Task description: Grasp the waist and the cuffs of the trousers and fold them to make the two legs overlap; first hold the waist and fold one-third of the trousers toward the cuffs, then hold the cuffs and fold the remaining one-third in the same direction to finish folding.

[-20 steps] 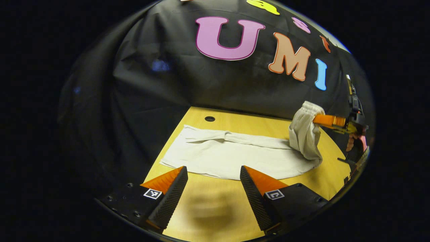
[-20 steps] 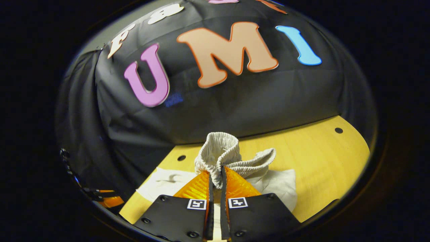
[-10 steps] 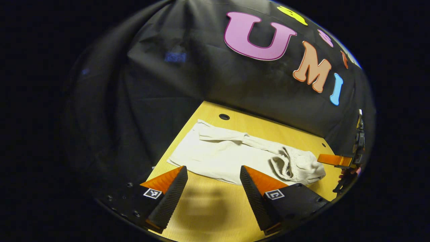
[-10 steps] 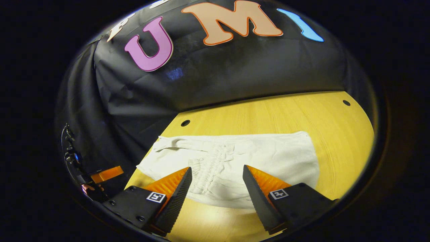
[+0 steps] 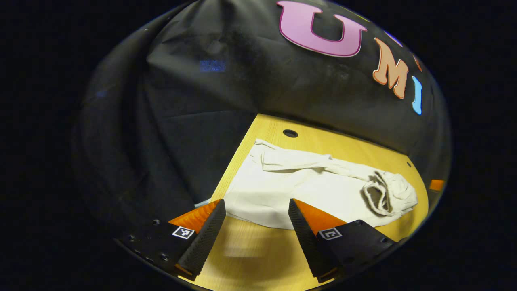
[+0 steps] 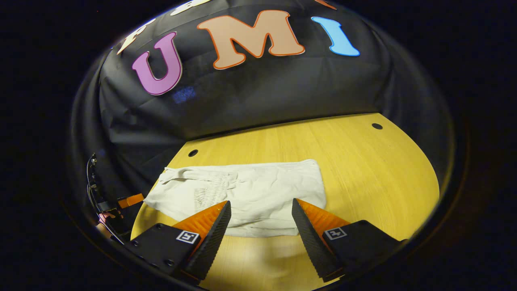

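Trousers [image 6: 242,194] flat on the table [image 6: 363,169], toward its left edge and back corner, waist [image 5: 379,194] laid over the middle, so first third apparently folded. Left hand-held gripper [image 5: 256,226] wide open, empty, poised just off the cloth's near edge by the cuffs [image 5: 258,155], likely for the last fold. Right hand-held gripper [image 6: 260,226] likewise wide, holding nothing, just short of the folded end. No readable brand or label on the trousers; square coded markers on the gripper bodies.

Yellow wood table [image 6: 363,169] w/ round holes [image 6: 193,153], maybe cable ports; black cloth wall [image 6: 258,93].
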`<state>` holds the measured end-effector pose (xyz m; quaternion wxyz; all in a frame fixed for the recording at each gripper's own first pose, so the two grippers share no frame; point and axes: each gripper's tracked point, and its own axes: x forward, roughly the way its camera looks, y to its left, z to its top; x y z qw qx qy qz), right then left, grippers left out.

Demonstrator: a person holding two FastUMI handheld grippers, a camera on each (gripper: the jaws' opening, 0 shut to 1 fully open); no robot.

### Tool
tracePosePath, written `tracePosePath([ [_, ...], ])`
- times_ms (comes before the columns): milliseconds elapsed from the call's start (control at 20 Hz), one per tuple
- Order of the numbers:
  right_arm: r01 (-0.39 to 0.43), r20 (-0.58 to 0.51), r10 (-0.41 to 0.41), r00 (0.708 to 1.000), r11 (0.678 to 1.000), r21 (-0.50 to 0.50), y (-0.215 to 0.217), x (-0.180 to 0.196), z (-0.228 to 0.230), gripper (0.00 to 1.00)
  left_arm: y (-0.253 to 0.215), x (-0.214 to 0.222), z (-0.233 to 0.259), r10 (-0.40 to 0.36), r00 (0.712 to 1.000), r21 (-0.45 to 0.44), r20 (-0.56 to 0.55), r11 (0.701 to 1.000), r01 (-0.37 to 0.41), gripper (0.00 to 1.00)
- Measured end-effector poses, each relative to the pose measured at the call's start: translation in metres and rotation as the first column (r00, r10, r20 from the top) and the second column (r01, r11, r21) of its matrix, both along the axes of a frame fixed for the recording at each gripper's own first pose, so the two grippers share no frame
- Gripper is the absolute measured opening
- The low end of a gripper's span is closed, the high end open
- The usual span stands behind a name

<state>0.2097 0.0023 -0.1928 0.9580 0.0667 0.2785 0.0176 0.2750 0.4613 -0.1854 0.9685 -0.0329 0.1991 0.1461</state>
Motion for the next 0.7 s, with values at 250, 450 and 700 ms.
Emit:
tracePosePath([
  [250, 0.115, 0.026, -0.115, 0.993, 0.993, -0.018, -0.044, -0.012, 0.015, 0.96, 0.006, 0.017, -0.018, -0.019, 0.999, 0.005, -0.04, 1.0, 0.019, 0.96],
  [450, 0.175, 0.029, -0.174, 0.984, 0.985, -0.015, -0.069, -0.02, 0.027, 0.96, 0.011, 0.021, -0.026, 0.0, 0.998, 0.026, -0.065, 1.0, 0.002, 0.95],
  [700, 0.198, 0.037, -0.197, 0.98, 0.98, -0.016, -0.079, -0.02, 0.035, 0.96, 0.02, 0.021, -0.036, 0.026, 0.996, 0.033, -0.084, 0.999, -0.024, 0.94],
])
